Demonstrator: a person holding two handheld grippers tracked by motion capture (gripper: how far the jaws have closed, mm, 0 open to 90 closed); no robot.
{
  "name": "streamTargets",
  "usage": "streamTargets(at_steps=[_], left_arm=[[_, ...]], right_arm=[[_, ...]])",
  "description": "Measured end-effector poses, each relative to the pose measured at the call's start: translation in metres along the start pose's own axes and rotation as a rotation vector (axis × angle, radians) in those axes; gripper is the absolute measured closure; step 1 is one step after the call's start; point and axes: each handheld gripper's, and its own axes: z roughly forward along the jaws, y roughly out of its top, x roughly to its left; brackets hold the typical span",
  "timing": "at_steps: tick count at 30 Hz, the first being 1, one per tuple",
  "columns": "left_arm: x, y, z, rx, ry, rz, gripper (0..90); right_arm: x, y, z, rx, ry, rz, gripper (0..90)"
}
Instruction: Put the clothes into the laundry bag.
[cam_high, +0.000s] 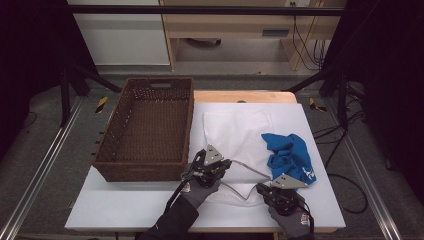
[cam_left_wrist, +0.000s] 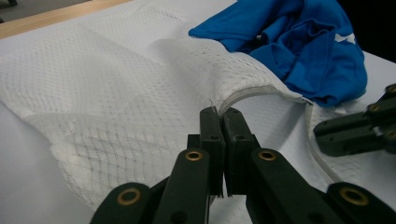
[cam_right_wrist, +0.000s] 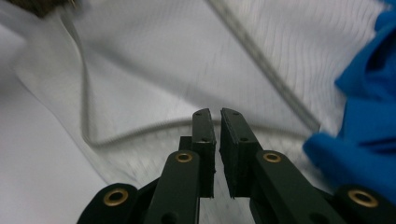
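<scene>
White tabletop with a strip of bare wood along the far edge. Resting on it at the left, a brown woven basket; spread across the middle, a white mesh laundry bag; crumpled at the bag's right edge, a blue cloth.

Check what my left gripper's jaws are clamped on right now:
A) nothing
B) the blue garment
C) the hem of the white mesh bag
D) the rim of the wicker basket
C: in the left gripper view, the left gripper has its jaws pressed together on the raised edge of the white mesh bag, apart from the blue garment.
</scene>
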Motion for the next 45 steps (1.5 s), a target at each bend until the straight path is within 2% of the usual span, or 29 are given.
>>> streamTargets(at_steps=[3,6,9,12,13,14,18,23,26,29,34,37,39,41,42,45], left_arm=[[-0.002,0.002,-0.001,-0.013,-0.005,-0.002,88.3],[-0.003,0.002,-0.002,-0.02,-0.004,-0.002,88.3],[-0.003,0.002,-0.001,-0.013,0.0,0.0,88.3],[-0.003,0.002,-0.001,-0.015,0.0,-0.001,88.3],[-0.003,0.002,-0.001,-0.016,0.0,-0.001,88.2],[-0.003,0.002,-0.002,-0.017,0.003,-0.001,88.2],[-0.002,0.002,-0.003,-0.016,0.01,0.004,88.2],[-0.003,0.002,-0.004,-0.017,0.013,0.01,88.2],[-0.003,0.001,-0.004,-0.016,0.014,0.011,88.2],[-0.003,0.001,-0.003,-0.01,0.014,0.019,88.2],[-0.003,0.001,-0.003,-0.009,0.011,0.018,88.2],[-0.003,0.001,-0.003,-0.01,0.005,0.017,88.2],[-0.003,0.001,-0.002,-0.012,0.002,0.012,88.2],[-0.003,0.0,-0.002,-0.013,-0.003,0.01,88.1],[-0.003,0.0,-0.002,-0.014,-0.005,0.009,88.1],[-0.004,0.0,-0.002,-0.016,-0.009,0.009,88.1]], right_arm=[[-0.002,-0.007,0.003,0.021,-0.008,0.003,83.5],[-0.004,-0.007,0.003,0.015,-0.011,0.006,80.5],[-0.005,-0.001,-0.004,-0.027,-0.024,0.009,73.0],[-0.012,0.01,-0.018,-0.101,-0.062,0.015,63.6],[-0.016,0.016,-0.024,-0.128,-0.081,0.016,56.5],[-0.019,0.021,-0.028,-0.145,-0.105,0.021,49.3],[-0.037,0.038,-0.039,-0.194,-0.185,0.04,33.7],[-0.059,0.048,-0.045,-0.205,-0.279,0.068,22.0],[-0.074,0.048,-0.043,-0.188,-0.32,0.089,19.8],[-0.083,0.046,-0.038,-0.163,-0.341,0.105,19.3],[-0.097,0.043,-0.017,-0.102,-0.366,0.121,21.2],[-0.102,0.044,-0.006,-0.088,-0.386,0.125,40.4],[-0.104,0.043,-0.001,-0.07,-0.402,0.126,60.7],[-0.105,0.042,0.001,-0.044,-0.403,0.134,73.5],[-0.106,0.042,0.001,-0.034,-0.406,0.133,78.3],[-0.106,0.041,-0.006,-0.047,-0.386,0.148,82.1]])
